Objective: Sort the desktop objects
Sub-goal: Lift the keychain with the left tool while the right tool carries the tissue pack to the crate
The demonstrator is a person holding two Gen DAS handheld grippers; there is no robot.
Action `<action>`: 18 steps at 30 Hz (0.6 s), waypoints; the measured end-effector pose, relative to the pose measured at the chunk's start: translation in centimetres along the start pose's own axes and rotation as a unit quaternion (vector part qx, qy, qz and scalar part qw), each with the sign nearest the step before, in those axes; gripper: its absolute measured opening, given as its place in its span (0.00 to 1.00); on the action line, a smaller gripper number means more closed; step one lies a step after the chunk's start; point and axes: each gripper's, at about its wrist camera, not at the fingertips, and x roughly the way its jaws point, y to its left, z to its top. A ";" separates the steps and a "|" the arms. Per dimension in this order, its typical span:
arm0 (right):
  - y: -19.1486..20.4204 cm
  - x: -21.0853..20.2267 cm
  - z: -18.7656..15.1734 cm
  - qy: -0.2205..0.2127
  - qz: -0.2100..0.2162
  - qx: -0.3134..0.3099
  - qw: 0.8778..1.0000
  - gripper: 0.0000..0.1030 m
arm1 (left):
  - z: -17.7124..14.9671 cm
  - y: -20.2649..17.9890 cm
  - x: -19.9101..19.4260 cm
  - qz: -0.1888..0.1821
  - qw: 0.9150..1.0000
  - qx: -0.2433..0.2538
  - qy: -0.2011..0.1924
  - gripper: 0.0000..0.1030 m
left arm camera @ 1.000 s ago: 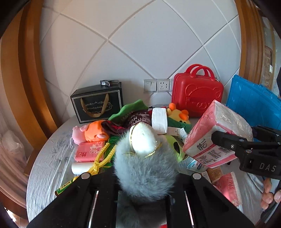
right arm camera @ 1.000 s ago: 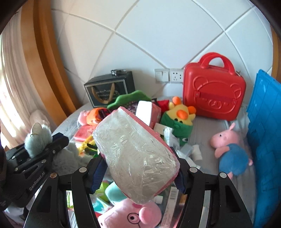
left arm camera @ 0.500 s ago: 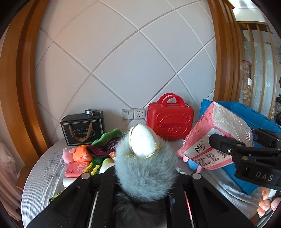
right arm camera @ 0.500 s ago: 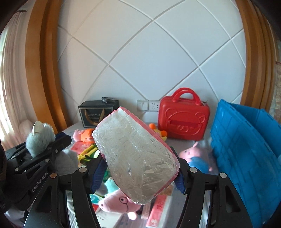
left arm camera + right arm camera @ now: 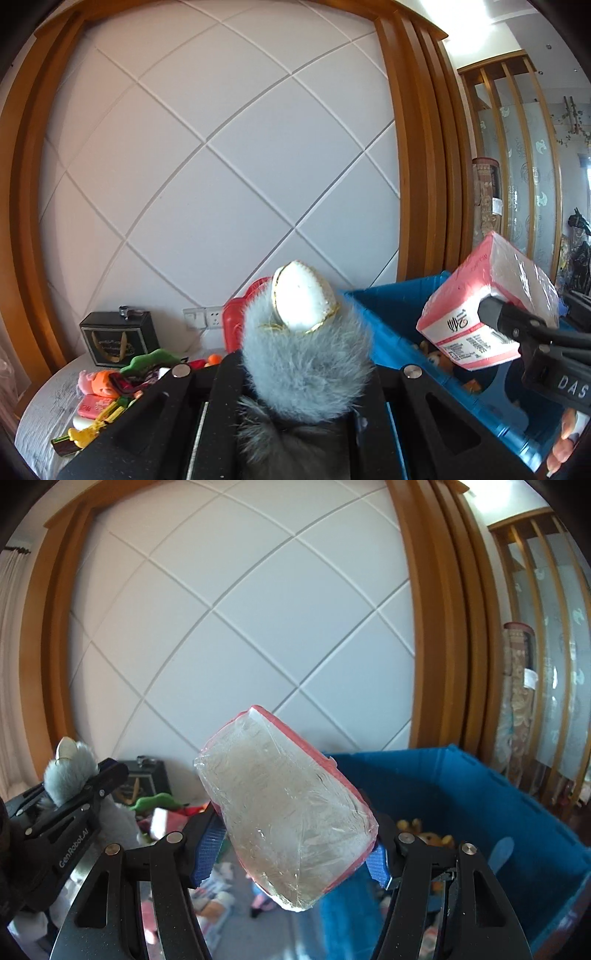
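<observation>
1. Tissue pack [image 5: 286,812] is pinched crosswise by the right gripper [image 5: 291,849], held high over the blue crate [image 5: 480,794], probably for dropping in.
2. Grey fluffy toy [image 5: 306,354] is squeezed in the left gripper [image 5: 295,373], raised clear of the table clutter [image 5: 110,387].

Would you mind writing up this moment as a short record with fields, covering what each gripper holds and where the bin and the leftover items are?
left gripper: shut on grey furry toy with a white face
right gripper: shut on pink tissue pack, tilted
blue bin: ahead and to the right, open, plush toys inside
table: lower left, toys and a pink packet on it
black gift box: at the wall
red case: mostly hidden behind the furry toy
</observation>
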 end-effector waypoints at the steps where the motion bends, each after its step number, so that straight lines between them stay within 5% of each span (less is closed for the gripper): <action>1: -2.4 -0.4 0.4 -0.007 -0.008 0.001 1.000 0.63 | 1.0 -2.4 0.3 -0.005 1.000 -0.002 -0.007 0.09; 9: -17.2 -1.9 1.1 0.001 -0.084 0.016 0.996 0.63 | 5.4 -18.4 1.7 -0.071 0.997 0.007 -0.005 0.09; 18: -25.1 -1.4 -2.4 0.053 -0.105 0.034 0.992 0.63 | -1.0 -25.9 4.0 -0.107 0.983 0.033 0.143 0.09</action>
